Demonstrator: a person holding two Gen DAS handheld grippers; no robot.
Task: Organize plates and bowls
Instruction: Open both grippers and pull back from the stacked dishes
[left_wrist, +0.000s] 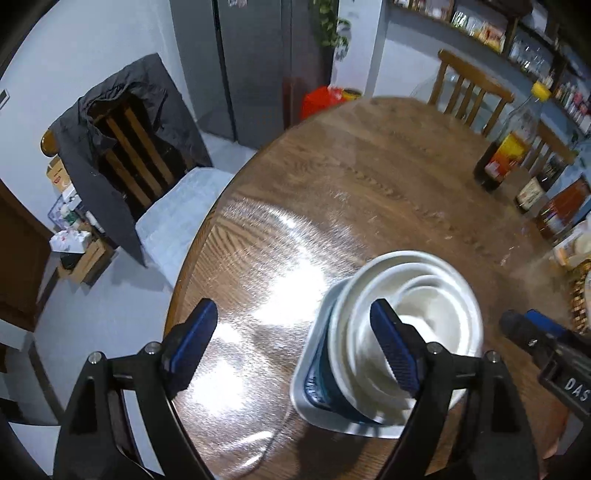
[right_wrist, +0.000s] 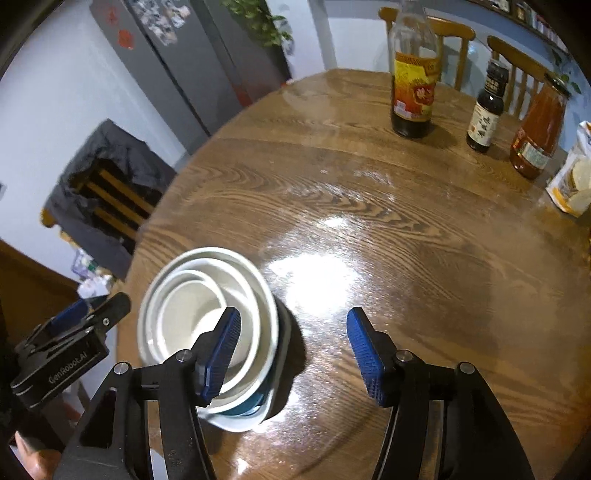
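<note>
A stack of nested white bowls (left_wrist: 432, 295) sits on a blue-and-white square plate (left_wrist: 314, 391) near the front of the round wooden table (left_wrist: 369, 177). The same stack (right_wrist: 207, 295) and its plate (right_wrist: 255, 410) show in the right wrist view. My left gripper (left_wrist: 295, 332) is open and empty above the table, its right finger over the stack's near rim. My right gripper (right_wrist: 291, 350) is open and empty, its left finger over the stack's right side. Each gripper shows in the other's view, the right (left_wrist: 535, 332) and the left (right_wrist: 85, 314).
Sauce bottles (right_wrist: 413, 74), a small dark bottle (right_wrist: 485, 110), an orange jar (right_wrist: 535, 133) and a snack bag (right_wrist: 576, 173) stand at the table's far right. Wooden chairs ring the table; one (left_wrist: 122, 155) carries a dark jacket. A grey fridge (left_wrist: 251, 66) stands behind.
</note>
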